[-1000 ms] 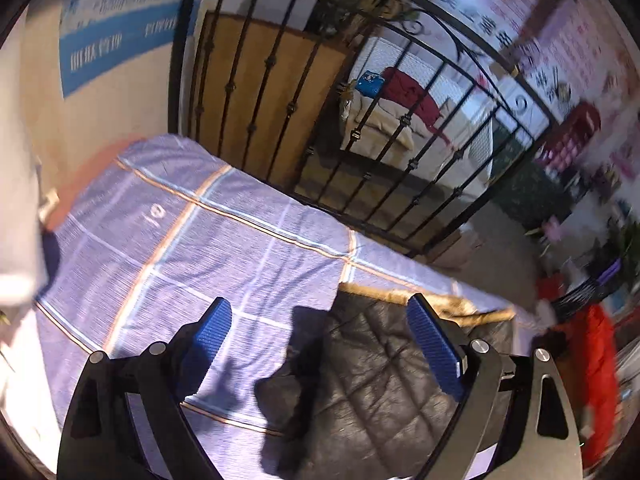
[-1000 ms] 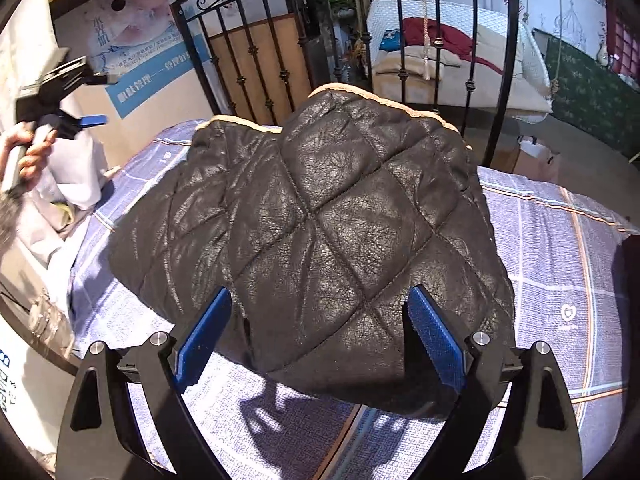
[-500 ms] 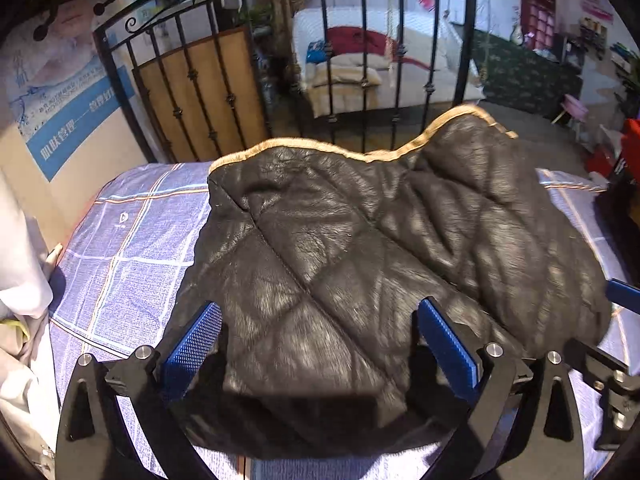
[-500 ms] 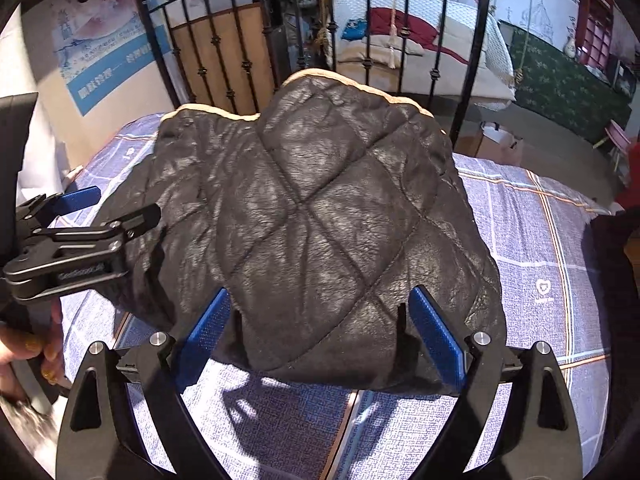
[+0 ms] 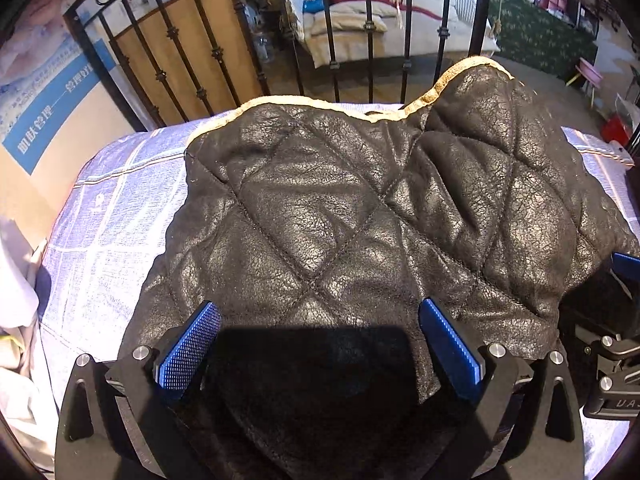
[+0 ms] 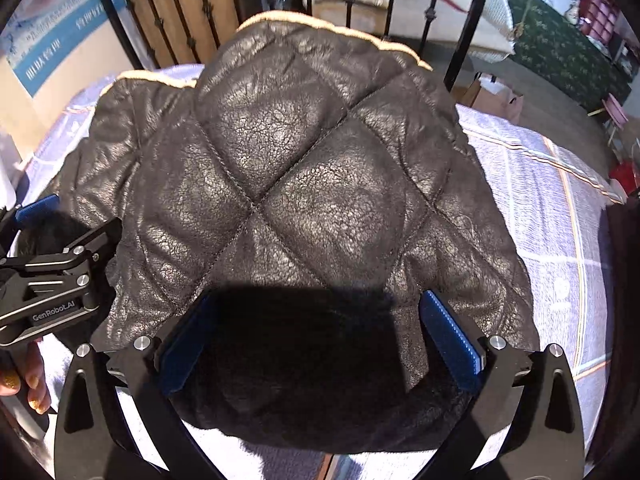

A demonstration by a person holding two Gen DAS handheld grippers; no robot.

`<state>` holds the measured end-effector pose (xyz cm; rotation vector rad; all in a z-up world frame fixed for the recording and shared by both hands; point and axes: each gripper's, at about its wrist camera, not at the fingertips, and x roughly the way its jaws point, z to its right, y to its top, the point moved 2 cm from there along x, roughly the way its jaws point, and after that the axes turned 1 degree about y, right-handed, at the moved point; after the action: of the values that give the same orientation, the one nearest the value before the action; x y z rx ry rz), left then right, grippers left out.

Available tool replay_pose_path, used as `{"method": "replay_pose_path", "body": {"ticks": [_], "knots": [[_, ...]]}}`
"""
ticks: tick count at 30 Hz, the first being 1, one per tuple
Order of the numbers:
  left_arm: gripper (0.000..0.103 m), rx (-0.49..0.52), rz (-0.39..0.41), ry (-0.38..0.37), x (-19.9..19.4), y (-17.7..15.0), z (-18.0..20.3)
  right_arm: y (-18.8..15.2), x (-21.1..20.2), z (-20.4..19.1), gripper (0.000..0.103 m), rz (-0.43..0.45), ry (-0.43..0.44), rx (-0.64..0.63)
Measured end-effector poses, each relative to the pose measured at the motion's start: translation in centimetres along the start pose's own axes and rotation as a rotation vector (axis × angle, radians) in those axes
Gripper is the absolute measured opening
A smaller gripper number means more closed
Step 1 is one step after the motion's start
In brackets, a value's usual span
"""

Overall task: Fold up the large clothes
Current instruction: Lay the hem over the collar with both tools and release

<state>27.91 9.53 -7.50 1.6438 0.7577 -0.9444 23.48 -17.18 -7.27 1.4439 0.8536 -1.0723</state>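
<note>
Both my hands have dropped in close over the quilted black jacket (image 5: 360, 216), which lies bunched on the checked bedspread (image 5: 104, 240). My left gripper (image 5: 320, 344) and right gripper (image 6: 320, 336) have just been opening; both now gape wide above the leather, pads clamping nothing.

The near hem of the black quilted jacket (image 5: 344, 216) sinks into deep shadow between the left gripper (image 5: 316, 344) fingers, so contact there can't be told. Same story under the right gripper (image 6: 320, 336): the jacket edge is lost in darkness. The bedsheet (image 6: 560, 208) is mostly covered by the jacket. A hand (image 6: 24, 380) is cut off at the left edge. Poster (image 5: 44, 108) lettering is too blurred to read.
</note>
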Motion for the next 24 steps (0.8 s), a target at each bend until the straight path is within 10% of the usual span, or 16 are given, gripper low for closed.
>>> {"method": "replay_pose_path", "body": {"ticks": [10, 24], "knots": [[0.099, -0.060, -0.064, -0.065, 2.8, 0.9, -1.1, 1.9, 2.9, 0.5, 0.099, -0.105, 0.024, -0.018], [0.099, -0.040, -0.007, -0.008, 4.2, 0.6, -0.1, -0.3, 3.1, -1.2, 0.099, -0.008, -0.056, -0.018]]}}
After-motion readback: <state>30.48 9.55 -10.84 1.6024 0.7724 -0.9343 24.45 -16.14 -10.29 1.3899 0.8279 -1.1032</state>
